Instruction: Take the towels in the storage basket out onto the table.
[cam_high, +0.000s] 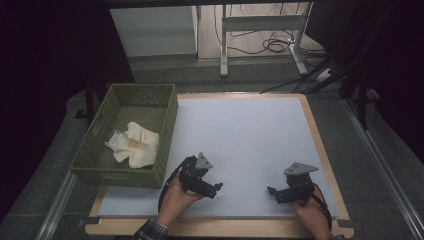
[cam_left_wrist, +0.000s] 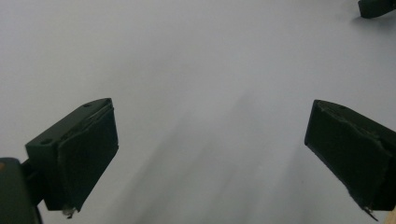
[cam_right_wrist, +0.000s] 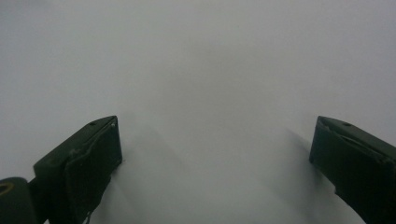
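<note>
So both grippers are parked low on the white table mat (cam_high: 250, 145), near the front edge, and neither one has anything in it. The left gripper (cam_high: 216, 188) sits just right of the green woven basket (cam_high: 167, 130), with its nose pointing across the mat toward the other one, and its own view shows the jaws spread wide over bare white surface. Same deal for the right gripper (cam_high: 271, 190): jaws wide apart, blank mat between them, nose aimed back toward the left. The thing that seems to matter here is the cream cloth (cam_high: 137, 145), which is lying crumpled on the basket floor with a small white tag or label (cam_high: 113, 140) sticking out at its left edge, well apart from both grippers. My guess is the cloth is either done with or about to be fetched out; can't tell which from this. If it's a fetch, the obvious snag is the near basket wall: the left gripper is lower than that rim and right beside it, so swinging straight over would clip the wall and shove the basket, maybe toward the mat's left edge, which it already overhangs a bit. Going in too shallow could also pinch just a fold, and the cloth would slip out halfway up. The two noses face each other too, so a careless move inward could knock them together.
</note>
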